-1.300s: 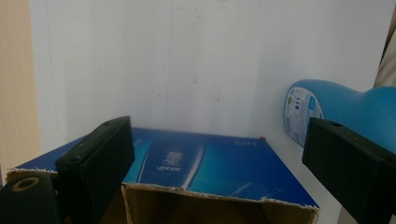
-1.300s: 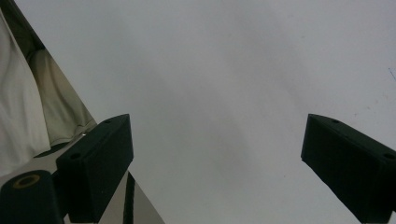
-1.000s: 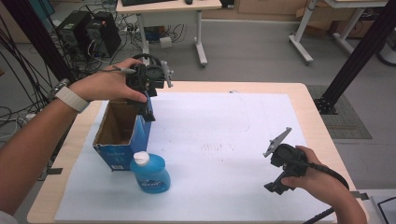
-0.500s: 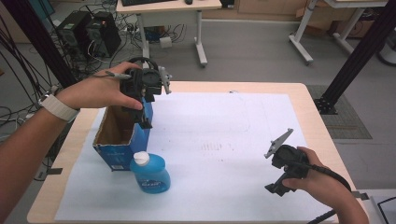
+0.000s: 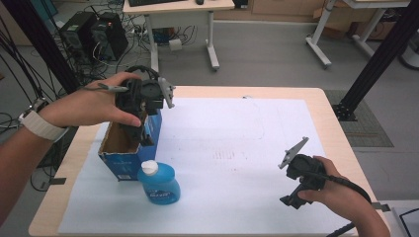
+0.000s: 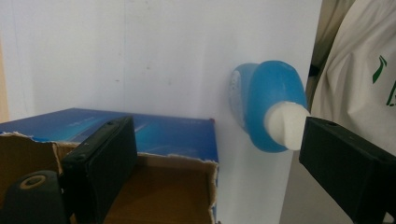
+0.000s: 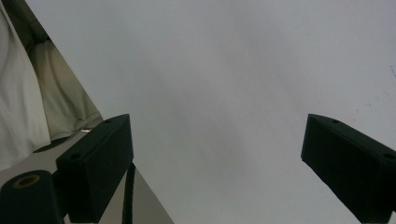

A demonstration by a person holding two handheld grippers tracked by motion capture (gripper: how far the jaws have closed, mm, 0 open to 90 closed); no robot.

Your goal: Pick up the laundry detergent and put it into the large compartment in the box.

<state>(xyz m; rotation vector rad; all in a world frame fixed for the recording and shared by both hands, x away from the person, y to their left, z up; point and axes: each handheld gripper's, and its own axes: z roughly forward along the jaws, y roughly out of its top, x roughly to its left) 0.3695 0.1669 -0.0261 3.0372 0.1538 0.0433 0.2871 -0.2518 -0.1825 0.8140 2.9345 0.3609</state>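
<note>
My left gripper (image 5: pixel 143 132) hangs jaws-down over the right wall of an open blue cardboard box (image 5: pixel 114 159) at the table's left. In the left gripper view its jaws (image 6: pixel 219 135) stand wide apart with nothing between them; they have just closed a little. Below them lie the box's torn brown opening (image 6: pixel 159 186) and its blue side. A blue bottle with a white cap (image 5: pixel 159 183) stands just in front of the box, and the same bottle (image 6: pixel 273 107) appears beyond the right jaw. My right gripper (image 5: pixel 292 199) rests low at the near right, open over bare white paper (image 7: pixel 217 135).
A white paper sheet (image 5: pixel 237 133) covers most of the wooden table (image 5: pixel 337 129). A person's pale shirt (image 6: pixel 359 70) sits at the near edge. Beyond the far edge are a desk's legs (image 5: pixel 212 44), computer cases (image 5: pixel 94 34) and a black post (image 5: pixel 380 54).
My left hand and its gripper have shifted left and slightly nearer, from the box's far right corner to over its opening. The right gripper, box and bottle have stayed put.
</note>
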